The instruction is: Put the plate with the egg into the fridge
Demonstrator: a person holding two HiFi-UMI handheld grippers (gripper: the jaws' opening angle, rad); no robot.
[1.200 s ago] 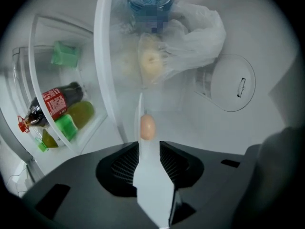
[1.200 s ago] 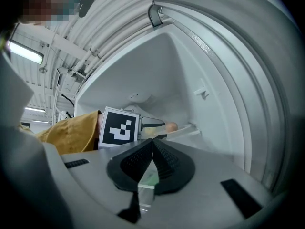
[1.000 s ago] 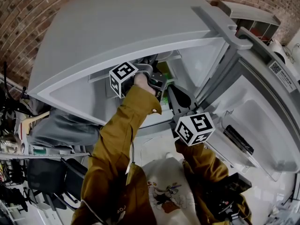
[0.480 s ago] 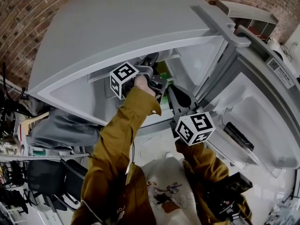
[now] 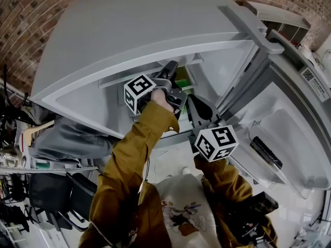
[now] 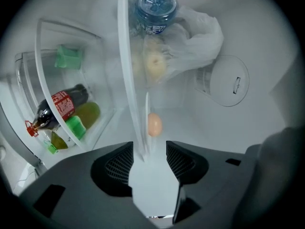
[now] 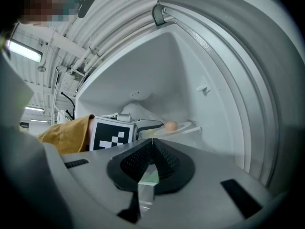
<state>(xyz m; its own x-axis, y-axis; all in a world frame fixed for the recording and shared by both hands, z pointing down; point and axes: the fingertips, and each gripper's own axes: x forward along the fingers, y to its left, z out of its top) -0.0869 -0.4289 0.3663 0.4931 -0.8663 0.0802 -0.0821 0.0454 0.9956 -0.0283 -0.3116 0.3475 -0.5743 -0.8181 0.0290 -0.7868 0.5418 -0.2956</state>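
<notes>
Inside the open fridge (image 5: 129,35), a pale egg (image 6: 154,124) lies on a white plate (image 7: 186,126) that rests on a shelf. In the left gripper view the plate (image 6: 144,140) shows edge-on, its rim between the jaws of my left gripper (image 6: 149,145). Those jaws have just been opening and now stand open, with the pads off the rim. In the head view the left gripper (image 5: 170,68) reaches into the fridge. My right gripper (image 7: 152,140) is shut and empty. It hangs at the fridge's mouth, to the right of the left one (image 7: 112,133).
A door bin holds a dark bottle with a red label (image 6: 59,109) and green-capped bottles (image 6: 76,127). Past the plate sit a blue-lidded jar (image 6: 156,6) and a white plastic bag (image 6: 195,37). The open fridge door (image 5: 279,133) stands at the right.
The left gripper has shifted slightly at the fridge's opening, and more of its black jaw shows. The right gripper has stayed where it was.
</notes>
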